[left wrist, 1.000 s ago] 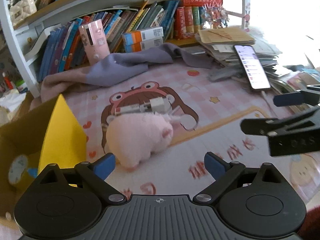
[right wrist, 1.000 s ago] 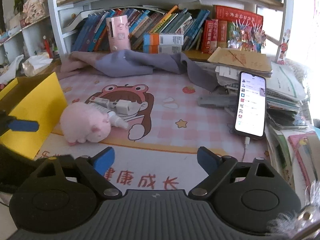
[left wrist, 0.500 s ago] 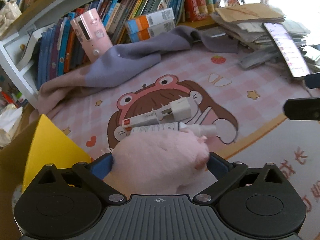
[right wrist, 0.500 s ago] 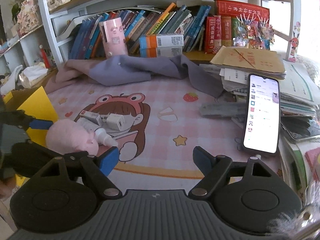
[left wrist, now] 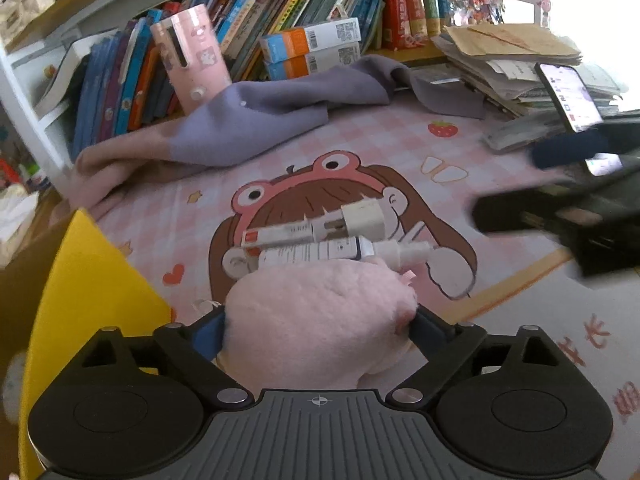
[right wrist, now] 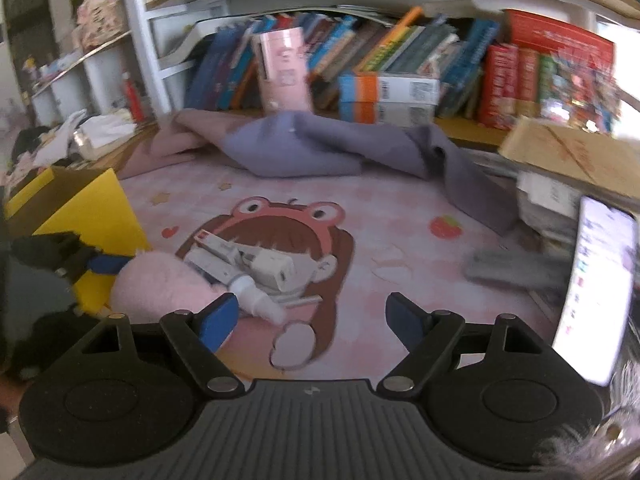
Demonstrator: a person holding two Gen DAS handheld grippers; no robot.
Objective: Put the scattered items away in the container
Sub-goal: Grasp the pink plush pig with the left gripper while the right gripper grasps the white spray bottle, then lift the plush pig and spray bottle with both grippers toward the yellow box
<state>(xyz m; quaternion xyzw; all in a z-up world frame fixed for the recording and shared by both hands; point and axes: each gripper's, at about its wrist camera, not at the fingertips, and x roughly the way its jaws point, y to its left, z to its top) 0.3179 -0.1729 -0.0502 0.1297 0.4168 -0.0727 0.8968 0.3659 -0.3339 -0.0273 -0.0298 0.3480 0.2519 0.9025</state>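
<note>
Left gripper [left wrist: 318,330] advanced, closing jaws flank pink plush [left wrist: 320,320]

We're looking at a home study corner, likely a child's: a white bookshelf [left wrist: 48,92] is holding rows of colourful books [right wrist: 404,56], a cartoon mat [left wrist: 360,152] is covering the table, papers [left wrist: 508,56] are piling up beside a phone [right wrist: 596,292], and a cloth [left wrist: 272,120] is lying crumpled.

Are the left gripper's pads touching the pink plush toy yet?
Touching. In the left wrist view the pink plush toy fills the left gripper, its fur flush against both blue pads with no gap, while the jaws are closing.
</note>
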